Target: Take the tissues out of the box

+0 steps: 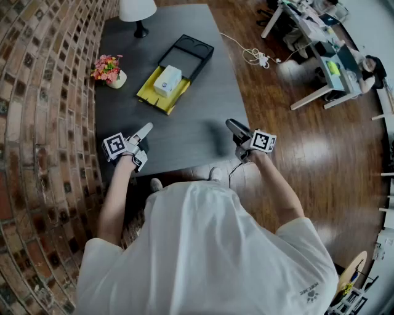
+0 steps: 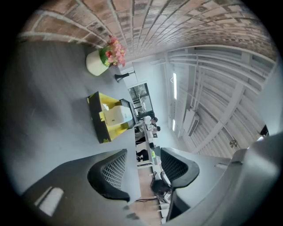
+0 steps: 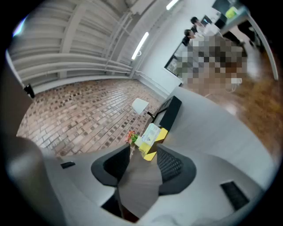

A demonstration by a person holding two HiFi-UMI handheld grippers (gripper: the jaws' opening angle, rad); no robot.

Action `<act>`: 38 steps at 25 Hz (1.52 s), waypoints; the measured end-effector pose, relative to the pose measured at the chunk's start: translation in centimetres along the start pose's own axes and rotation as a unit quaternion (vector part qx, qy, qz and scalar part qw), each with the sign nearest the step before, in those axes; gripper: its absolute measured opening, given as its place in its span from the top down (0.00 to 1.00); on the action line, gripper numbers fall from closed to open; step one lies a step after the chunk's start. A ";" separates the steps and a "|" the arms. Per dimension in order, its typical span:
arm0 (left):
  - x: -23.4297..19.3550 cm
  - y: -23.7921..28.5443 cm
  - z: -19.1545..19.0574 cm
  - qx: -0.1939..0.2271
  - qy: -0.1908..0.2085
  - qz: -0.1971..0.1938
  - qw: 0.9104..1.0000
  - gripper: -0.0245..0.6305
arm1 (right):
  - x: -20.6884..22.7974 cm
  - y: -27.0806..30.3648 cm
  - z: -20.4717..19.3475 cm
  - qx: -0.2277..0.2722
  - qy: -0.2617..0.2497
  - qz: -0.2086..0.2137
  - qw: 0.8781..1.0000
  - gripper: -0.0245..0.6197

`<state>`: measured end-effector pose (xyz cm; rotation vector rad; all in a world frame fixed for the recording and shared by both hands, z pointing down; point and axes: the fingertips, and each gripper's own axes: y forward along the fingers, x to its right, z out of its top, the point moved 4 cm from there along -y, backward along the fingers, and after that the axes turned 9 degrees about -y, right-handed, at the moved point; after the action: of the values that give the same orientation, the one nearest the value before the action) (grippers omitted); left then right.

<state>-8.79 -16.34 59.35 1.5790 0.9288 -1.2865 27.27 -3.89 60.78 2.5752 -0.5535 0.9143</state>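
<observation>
A white tissue box (image 1: 167,80) stands on a yellow tray (image 1: 154,93) at the far middle of the dark grey table (image 1: 191,129). It also shows as the tissue box (image 2: 117,115) in the left gripper view and the tissue box (image 3: 151,133) in the right gripper view. My left gripper (image 1: 146,128) hovers over the table's near left part, shut and empty, well short of the box. Over the near right edge, my right gripper (image 1: 230,123) is shut too, with nothing in it. Both point toward the box. Left gripper (image 2: 143,170) and right gripper (image 3: 143,163) hold nothing between their jaws.
A black tray (image 1: 188,54) lies just behind the yellow one. A pot of pink flowers (image 1: 109,69) sits at the table's left edge by the brick wall, and a white lamp (image 1: 138,12) stands at the far end. Cables (image 1: 255,57) lie on the wooden floor to the right.
</observation>
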 end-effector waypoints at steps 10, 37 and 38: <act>2.9 -0.7 6.0 0.004 0.159 0.019 0.987 0.57 | 1.1 -2.5 8.1 -0.028 -0.151 -0.041 0.987 0.65; 8.1 -7.7 8.9 0.029 0.428 0.116 0.896 0.57 | -4.7 7.6 21.4 -0.245 -0.528 0.113 0.805 0.62; 8.2 -8.0 8.7 0.032 0.430 0.119 0.894 0.57 | -4.9 8.4 21.9 -0.248 -0.536 0.120 0.798 0.62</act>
<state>-17.55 -21.63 49.24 2.2848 1.1568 -0.4031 31.19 -19.73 43.19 2.2972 -1.2136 -0.7107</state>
